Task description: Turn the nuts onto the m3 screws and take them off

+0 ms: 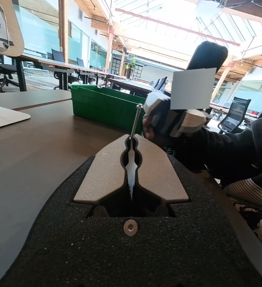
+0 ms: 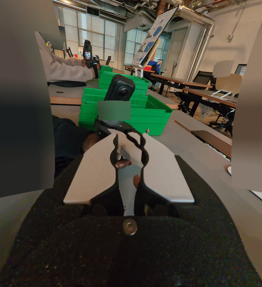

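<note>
left wrist view: the left gripper [image 1: 131, 138] has its matte grey, wavy-edged fingers clamped on a thin shiny metal screw [image 1: 136, 121], head up, before a green plastic bin [image 1: 102, 107] on the smooth brown tabletop [image 1: 41, 139]; the right gripper [image 2: 129, 136] has its fingers apart.

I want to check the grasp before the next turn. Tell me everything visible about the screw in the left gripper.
The screw is a thin, shiny metal rod, long for its width. Its lower end is pinched between the closed tips of the left gripper; the shaft stands up, leaning slightly right. A wider rounded piece at the top could be its head or a nut. It rises in front of the green bin, close beside the right gripper, with no clear contact.
</note>
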